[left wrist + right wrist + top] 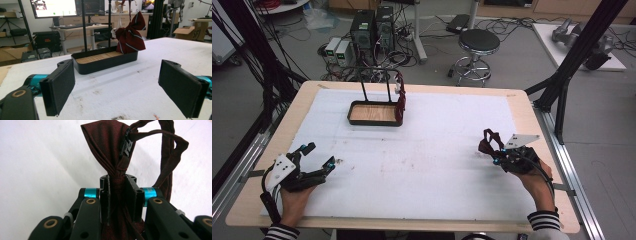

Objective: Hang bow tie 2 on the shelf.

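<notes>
My right gripper, lower right: pinching dark red bow tie at its knot | my left gripper, lower left: jaws spread, empty

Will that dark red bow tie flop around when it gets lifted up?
Probably: the bow tie is soft cloth, bunched at its knot between the right tongs. Its thin strap hangs in a loose loop, so it would likely dangle. It looks light.
</notes>
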`<state>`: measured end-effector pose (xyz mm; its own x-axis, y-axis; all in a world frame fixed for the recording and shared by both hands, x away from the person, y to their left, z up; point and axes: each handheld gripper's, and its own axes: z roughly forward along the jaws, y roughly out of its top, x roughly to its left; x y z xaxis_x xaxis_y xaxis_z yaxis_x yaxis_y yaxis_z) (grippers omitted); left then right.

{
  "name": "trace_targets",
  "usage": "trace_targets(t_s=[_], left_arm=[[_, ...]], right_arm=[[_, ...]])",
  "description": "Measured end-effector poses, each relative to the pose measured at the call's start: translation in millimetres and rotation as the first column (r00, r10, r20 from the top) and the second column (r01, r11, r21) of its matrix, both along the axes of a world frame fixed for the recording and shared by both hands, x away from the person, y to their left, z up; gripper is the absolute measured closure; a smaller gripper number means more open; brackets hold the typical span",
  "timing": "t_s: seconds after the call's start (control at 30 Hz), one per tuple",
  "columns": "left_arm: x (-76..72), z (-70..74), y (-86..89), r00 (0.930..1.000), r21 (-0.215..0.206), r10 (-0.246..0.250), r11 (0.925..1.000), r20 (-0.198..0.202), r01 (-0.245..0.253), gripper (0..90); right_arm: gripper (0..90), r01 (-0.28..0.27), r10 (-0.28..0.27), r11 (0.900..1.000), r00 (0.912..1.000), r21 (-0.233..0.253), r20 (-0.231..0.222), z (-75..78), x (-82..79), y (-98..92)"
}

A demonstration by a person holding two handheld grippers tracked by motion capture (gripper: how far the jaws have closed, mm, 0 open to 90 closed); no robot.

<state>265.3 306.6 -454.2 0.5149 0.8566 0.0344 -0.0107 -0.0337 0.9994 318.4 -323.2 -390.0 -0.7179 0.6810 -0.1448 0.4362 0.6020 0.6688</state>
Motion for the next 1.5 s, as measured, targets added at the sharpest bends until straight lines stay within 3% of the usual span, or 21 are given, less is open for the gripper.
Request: trace_targets(t_s=[0.27, 0.47, 0.67, 0.83, 0.93, 1.0, 1.03, 1.23, 1.37, 1.5], left_arm=[[0.0, 0.0, 0.0, 1.0000, 0.000, 0.000, 1.0000, 0.000, 0.000, 14.4], [0.1, 0.0, -0.1, 1.0000, 0.000, 0.000, 1.0000, -0.001, 0.000, 14.3], [0.1, 0.0, -0.1, 1.0000, -0.001, 0.001, 1.0000, 0.000, -0.001, 14.3], [0.2, 0.0, 0.0, 1.0000, -0.002, 0.000, 1.0000, -0.001, 0.000, 14.3], [0.2, 0.1, 0.1, 1.0000, -0.001, -0.001, 1.0000, -0.002, 0.001, 14.4], [0.1, 0.1, 0.0, 1.0000, -0.001, -0.001, 1.0000, -0.002, 0.001, 14.3], [0.1, 0.0, -0.1, 1.0000, -0.001, 0.000, 1.0000, -0.001, 0.000, 14.4], [0.2, 0.1, 0.0, 1.0000, 0.004, -0.001, 1.0000, -0.001, 0.001, 14.4], [0.2, 0.1, -0.1, 1.0000, 0.002, -0.001, 1.0000, 0.000, 0.001, 14.3], [0.2, 0.1, 0.0, 1.0000, 0.002, -0.002, 1.0000, -0.001, 0.002, 14.3]], right_arm=[[75.8, 0.043, -0.050, 0.992, 0.9970, 0.121, 0.058, 8.0, -0.4, -0.7], [75.8, 0.063, -0.091, 0.977, 0.9864, 0.202, 0.137, 16.2, -3.9, 1.0], [75.7, 0.068, -0.125, 0.958, 0.9735, 0.279, 0.192, 22.7, -5.3, 5.8], [75.8, 0.056, -0.142, 0.932, 0.9655, 0.358, 0.218, 25.5, -4.3, 7.7], [75.8, 0.052, -0.145, 0.930, 0.9623, 0.365, 0.230, 26.9, -4.8, 11.2], [75.8, 0.058, -0.156, 0.925, 0.9594, 0.376, 0.235, 28.2, -4.9, 13.2], [75.8, 0.063, -0.166, 0.917, 0.9585, 0.394, 0.232, 29.1, -5.1, 14.0], [75.7, 0.063, -0.188, 0.905, 0.9462, 0.420, 0.263, 35.6, -5.1, 19.3], [75.8, 0.053, -0.198, 0.886, 0.9413, 0.460, 0.274, 40.7, -4.8, 26.4], [75.7, 0.037, -0.200, 0.875, 0.9363, 0.483, 0.289, 46.4, -3.2, 36.4]])
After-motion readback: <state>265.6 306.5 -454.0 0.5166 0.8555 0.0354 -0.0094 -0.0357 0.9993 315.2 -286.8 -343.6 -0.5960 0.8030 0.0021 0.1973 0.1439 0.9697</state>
